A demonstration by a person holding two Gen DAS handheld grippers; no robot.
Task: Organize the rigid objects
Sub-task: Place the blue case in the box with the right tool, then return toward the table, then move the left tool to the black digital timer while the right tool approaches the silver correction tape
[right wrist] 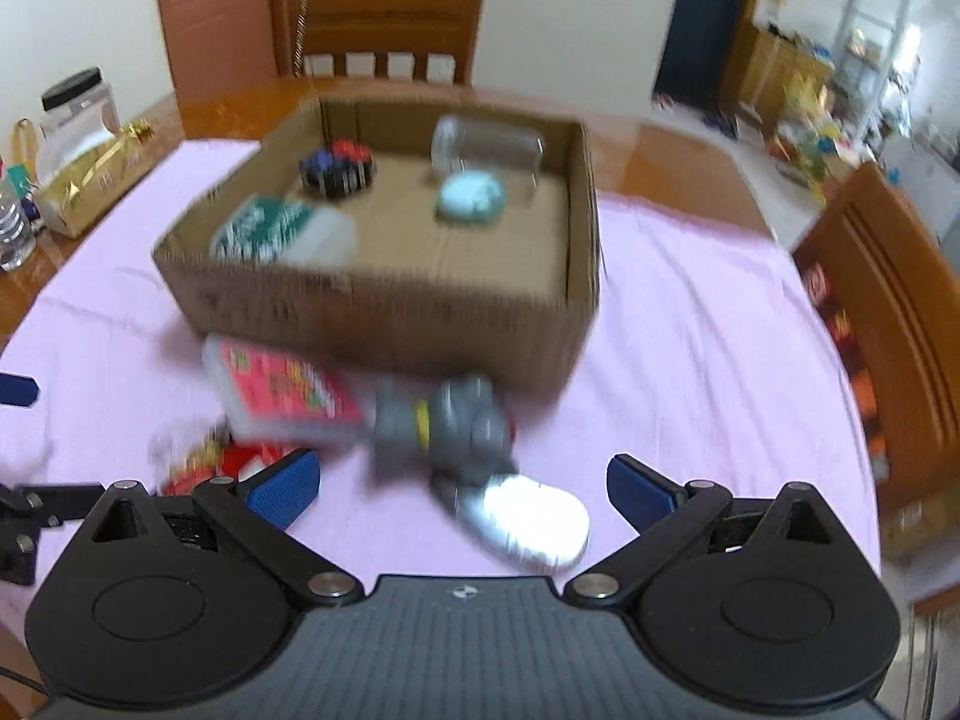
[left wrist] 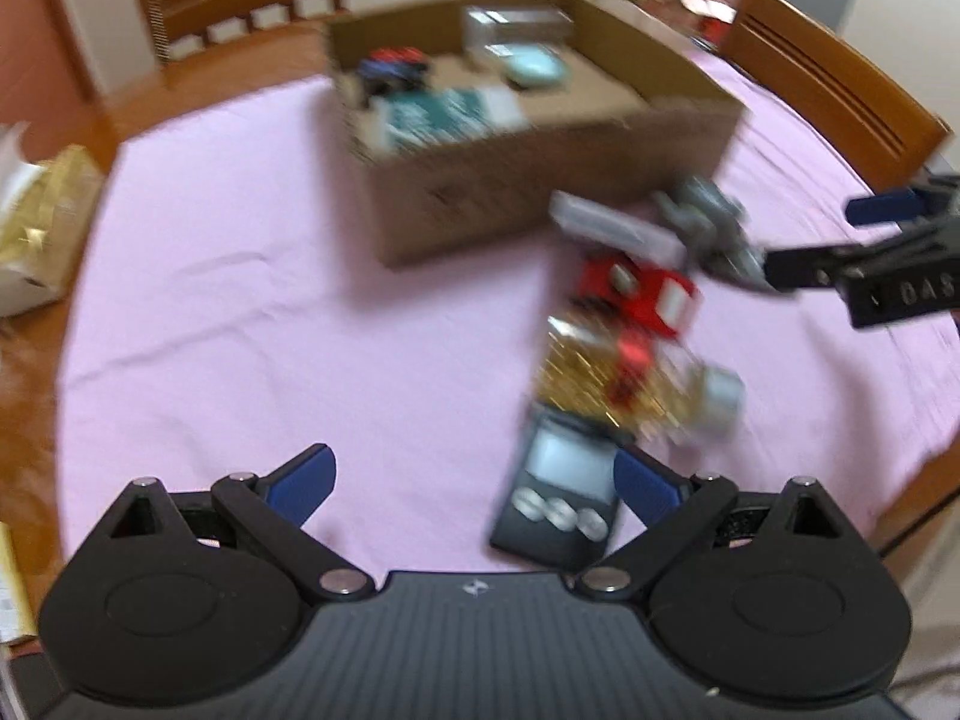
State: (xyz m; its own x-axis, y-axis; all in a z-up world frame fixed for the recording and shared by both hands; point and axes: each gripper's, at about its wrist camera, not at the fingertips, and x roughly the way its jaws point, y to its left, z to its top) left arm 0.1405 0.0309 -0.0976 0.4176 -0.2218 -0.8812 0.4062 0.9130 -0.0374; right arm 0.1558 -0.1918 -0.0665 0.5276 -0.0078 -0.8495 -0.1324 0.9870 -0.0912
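The step in hand seems to be picking the next loose item for the box (right wrist: 384, 306). The right gripper (right wrist: 462, 489) is hovering with jaws wide open over a grey tool (right wrist: 456, 426), which is lying on the pink cloth (left wrist: 240, 300) just beside the box's near wall. The left gripper (left wrist: 474, 480) is also holding its jaws open and empty, with a black scale (left wrist: 558, 498) lying partly between them. A red car (left wrist: 636, 294) and a card pack (right wrist: 282, 396) are waiting nearby. Next, the right jaws probably need to lower around the tool. The cloth is covering a wooden table (right wrist: 690, 156) with chairs (right wrist: 384, 30) around, and the room behind is looking cluttered.
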